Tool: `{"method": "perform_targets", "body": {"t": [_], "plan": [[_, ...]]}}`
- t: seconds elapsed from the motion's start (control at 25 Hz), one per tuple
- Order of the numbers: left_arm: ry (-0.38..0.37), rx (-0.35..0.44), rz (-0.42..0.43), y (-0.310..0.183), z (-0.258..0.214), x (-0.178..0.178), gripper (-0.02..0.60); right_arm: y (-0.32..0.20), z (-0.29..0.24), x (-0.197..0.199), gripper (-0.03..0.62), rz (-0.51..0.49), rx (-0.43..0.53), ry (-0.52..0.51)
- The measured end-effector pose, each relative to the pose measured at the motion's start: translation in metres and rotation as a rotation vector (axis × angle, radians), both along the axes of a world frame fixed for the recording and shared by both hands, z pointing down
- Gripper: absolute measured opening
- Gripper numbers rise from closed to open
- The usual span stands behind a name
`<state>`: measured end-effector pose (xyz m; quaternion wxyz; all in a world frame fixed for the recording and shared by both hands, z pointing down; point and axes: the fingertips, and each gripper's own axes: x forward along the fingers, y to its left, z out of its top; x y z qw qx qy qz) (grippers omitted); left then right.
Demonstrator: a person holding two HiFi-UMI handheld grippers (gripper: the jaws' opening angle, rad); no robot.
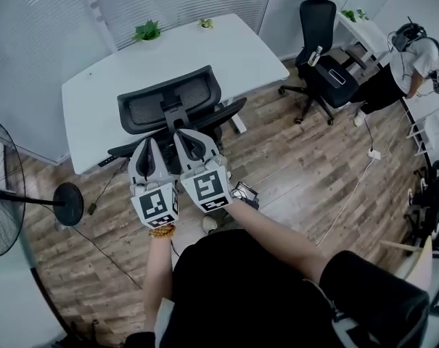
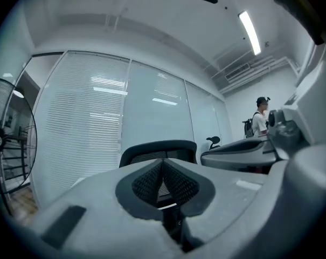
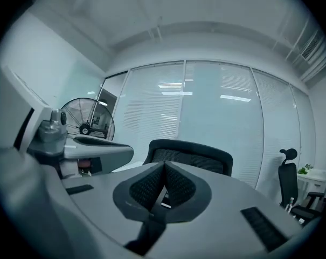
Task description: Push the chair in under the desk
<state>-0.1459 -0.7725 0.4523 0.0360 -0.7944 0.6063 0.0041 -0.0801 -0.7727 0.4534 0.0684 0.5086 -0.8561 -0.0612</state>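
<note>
- Standing at the near edge of the white desk (image 1: 226,49), the black mesh-backed chair (image 1: 170,101) is turned with its seat toward the desk and its backrest on the side away from it; how far the seat reaches under the desk cannot be made out
- The left gripper (image 1: 148,147) is held level on the side of the chair away from the desk, its jaws pressed together with nothing between them; the backrest is seen just beyond its tips
- The right gripper (image 1: 186,138) is held just beside the left one, equally far from the desk, its jaws likewise closed on nothing; whether either gripper touches the chair cannot be told
- Small potted plants (image 1: 147,30) are set along the far edge of the desk
- A standing fan (image 1: 1,187) is placed off the left end of the desk
- A second black chair (image 1: 319,46) and a person (image 1: 415,56) are seen off the right end of the desk, well apart from it
</note>
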Motion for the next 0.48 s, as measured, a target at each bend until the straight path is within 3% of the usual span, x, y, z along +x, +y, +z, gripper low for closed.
{"method": "perform_targets", "body": {"t": [0.24,0.48], "plan": [[-0.017,-0.03,-0.01,0.002,0.012,-0.005,0.005,0.006,0.011,-0.005,-0.002,-0.037,-0.024,0.015],[-0.09,-0.011,-0.012,-0.001,0.01,-0.004,0.005,0.0,0.011,0.003,-0.002,-0.07,-0.04,0.003]]}}
